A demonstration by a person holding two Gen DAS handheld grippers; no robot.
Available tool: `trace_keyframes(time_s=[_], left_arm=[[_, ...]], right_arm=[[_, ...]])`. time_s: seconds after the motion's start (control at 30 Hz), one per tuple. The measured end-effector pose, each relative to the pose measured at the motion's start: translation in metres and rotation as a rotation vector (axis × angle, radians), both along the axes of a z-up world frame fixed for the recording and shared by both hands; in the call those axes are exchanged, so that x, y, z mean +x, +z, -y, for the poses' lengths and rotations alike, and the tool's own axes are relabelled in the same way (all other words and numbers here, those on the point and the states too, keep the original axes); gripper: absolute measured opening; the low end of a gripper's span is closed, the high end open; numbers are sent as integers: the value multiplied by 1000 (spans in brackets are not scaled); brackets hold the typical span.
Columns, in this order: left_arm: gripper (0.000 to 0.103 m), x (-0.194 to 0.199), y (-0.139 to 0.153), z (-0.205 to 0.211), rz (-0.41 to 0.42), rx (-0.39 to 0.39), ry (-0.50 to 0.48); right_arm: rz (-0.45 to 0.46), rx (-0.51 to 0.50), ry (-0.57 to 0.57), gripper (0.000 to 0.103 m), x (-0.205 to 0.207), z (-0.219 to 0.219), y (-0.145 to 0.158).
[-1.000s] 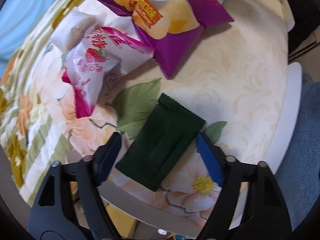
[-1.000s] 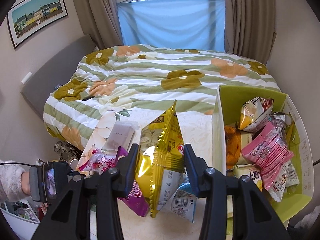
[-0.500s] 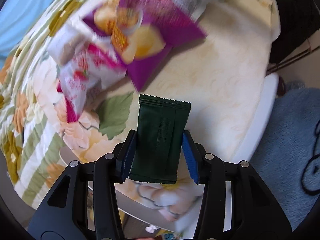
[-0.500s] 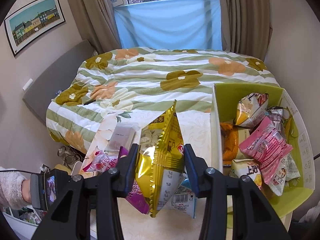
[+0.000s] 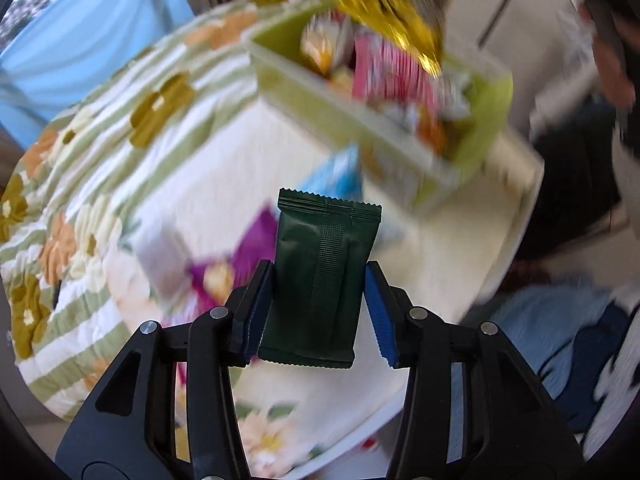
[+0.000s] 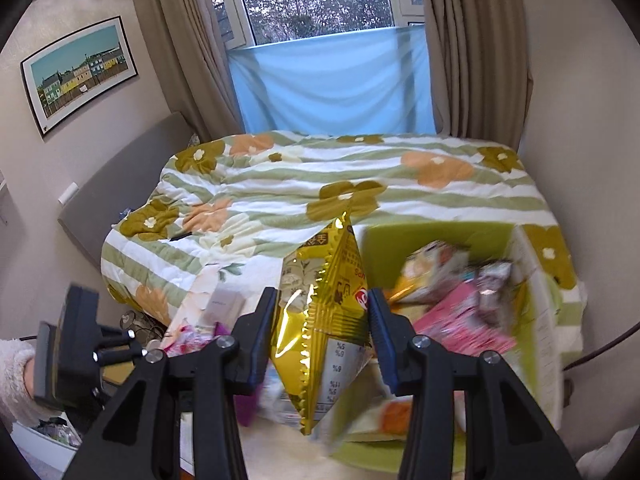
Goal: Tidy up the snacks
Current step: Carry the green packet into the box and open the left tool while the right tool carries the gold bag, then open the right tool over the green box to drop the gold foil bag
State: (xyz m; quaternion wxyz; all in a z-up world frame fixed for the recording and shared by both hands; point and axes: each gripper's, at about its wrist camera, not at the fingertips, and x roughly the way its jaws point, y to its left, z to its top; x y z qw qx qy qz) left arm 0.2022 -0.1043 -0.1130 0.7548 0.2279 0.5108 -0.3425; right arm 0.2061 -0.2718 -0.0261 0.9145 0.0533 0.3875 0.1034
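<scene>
Left gripper (image 5: 316, 312) now clamps the green packet (image 5: 320, 280), lifted off the table; right gripper (image 6: 322, 336) grips the gold bag (image 6: 320, 320); snack box (image 5: 480, 120) lies ahead of both jaws.

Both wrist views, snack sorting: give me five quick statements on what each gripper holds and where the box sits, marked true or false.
1. The left gripper is shut on a dark green packet. True.
2. The right gripper is open with nothing in it. False: it is shut on a yellow foil bag.
3. The green box already holds several snacks, among them a pink packet. True.
4. The dark green packet lies flat on the table. False: it is held off the table between the fingers.
5. In the right wrist view the green box sits to the left of the yellow foil bag. False: it sits to the right.
</scene>
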Motion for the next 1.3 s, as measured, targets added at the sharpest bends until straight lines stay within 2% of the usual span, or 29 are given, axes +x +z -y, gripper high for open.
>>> trace_keyframes(time_s=[0.1, 0.2, 0.37, 0.5, 0.57, 0.6, 0.63, 0.7, 0.9, 1.1, 1.17, 1.2, 1.23, 1.3], left_arm=[[42, 16, 18, 44, 54, -30, 26], [42, 38, 24, 85, 70, -60, 83], [42, 79, 16, 138, 41, -107, 198], [45, 103, 1, 167, -4, -110, 288], [67, 106, -7, 175, -13, -98, 305], [92, 105, -9, 176, -5, -94, 314], [102, 102, -9, 175, 17, -95, 327], [102, 92, -7, 172, 48, -90, 342], [102, 67, -6, 155, 46, -87, 404], [102, 46, 6, 144, 66, -119, 442], [102, 44, 7, 142, 69, -111, 442], [102, 44, 5, 140, 73, -100, 445], [102, 44, 4, 139, 77, -93, 449], [102, 40, 0, 135, 82, -81, 463]], right_arm=[[7, -29, 0, 41, 4, 34, 6], [7, -58, -2, 41, 10, 66, 6], [-15, -62, -2, 41, 22, 109, -3], [-33, -53, 4, 41, 24, 129, -10], [-40, -43, 4, 41, 23, 137, -14], [-44, -37, 3, 41, 23, 139, -16], [-49, -34, 3, 41, 23, 141, -17], [-57, -40, 4, 41, 21, 142, -20], [-74, -68, -13, 41, 6, 138, -26], [-150, -112, -60, 42, -3, 134, -37], [-185, -114, -58, 45, 1, 128, -48], [-188, -113, -59, 54, 2, 126, -53], [-184, -100, -63, 77, 1, 126, -57], [-160, -36, -80, 103, -6, 130, -63]])
